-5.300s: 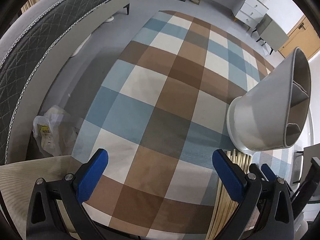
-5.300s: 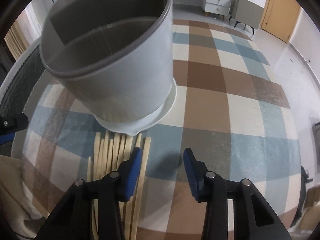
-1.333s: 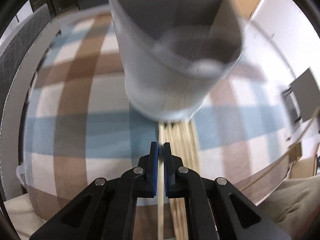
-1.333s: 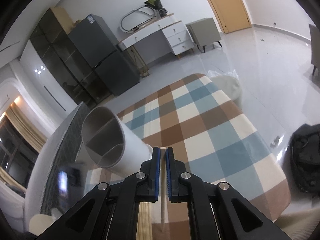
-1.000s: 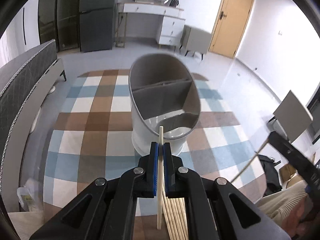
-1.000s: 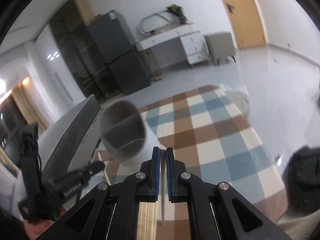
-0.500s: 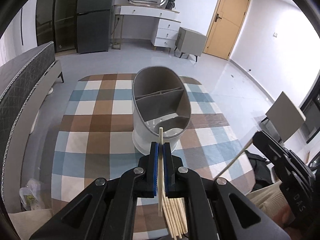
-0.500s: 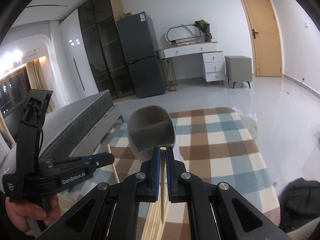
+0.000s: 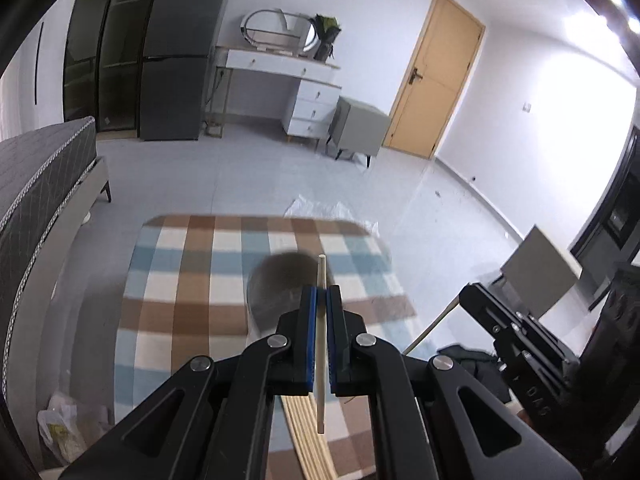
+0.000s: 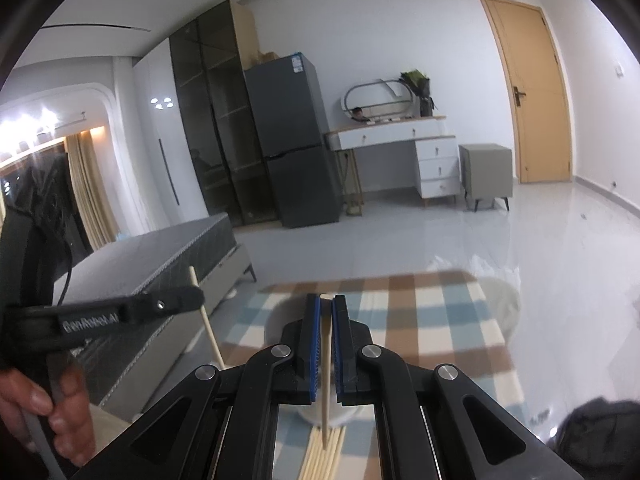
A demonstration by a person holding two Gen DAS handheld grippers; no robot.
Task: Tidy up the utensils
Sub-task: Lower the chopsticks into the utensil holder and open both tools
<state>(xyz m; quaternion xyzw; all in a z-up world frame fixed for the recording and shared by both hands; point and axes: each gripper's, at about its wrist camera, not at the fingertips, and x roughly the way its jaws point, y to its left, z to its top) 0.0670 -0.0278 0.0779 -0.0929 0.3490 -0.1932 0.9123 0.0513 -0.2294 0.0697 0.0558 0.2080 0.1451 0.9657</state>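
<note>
My left gripper (image 9: 321, 294) is shut on a pale wooden chopstick (image 9: 320, 344) that stands upright between its blue pads, high above the checked rug. Below it, blurred, stands the grey utensil holder (image 9: 276, 292). Several more chopsticks (image 9: 308, 432) lie in a bundle on the rug in front of the holder. My right gripper (image 10: 326, 304) is shut on another chopstick (image 10: 326, 368), also held upright. The holder's white base (image 10: 312, 410) shows under the right gripper. In the right wrist view the left gripper (image 10: 192, 300) appears at the left with its chopstick (image 10: 206, 320); the right gripper body (image 9: 516, 336) appears at the right of the left wrist view.
The checked rug (image 9: 180, 280) lies on a pale tiled floor. A grey bed (image 9: 36, 184) runs along the left. A fridge (image 10: 292, 140), a white desk (image 10: 400, 144), a grey cabinet (image 10: 486, 172) and a door (image 10: 532, 96) stand far back. A dark bag (image 10: 596, 436) lies at the right.
Both grippers have risen with their chopsticks and tilted up, so the holder and rug look smaller and lower in each view. Both stay shut on their chopsticks.
</note>
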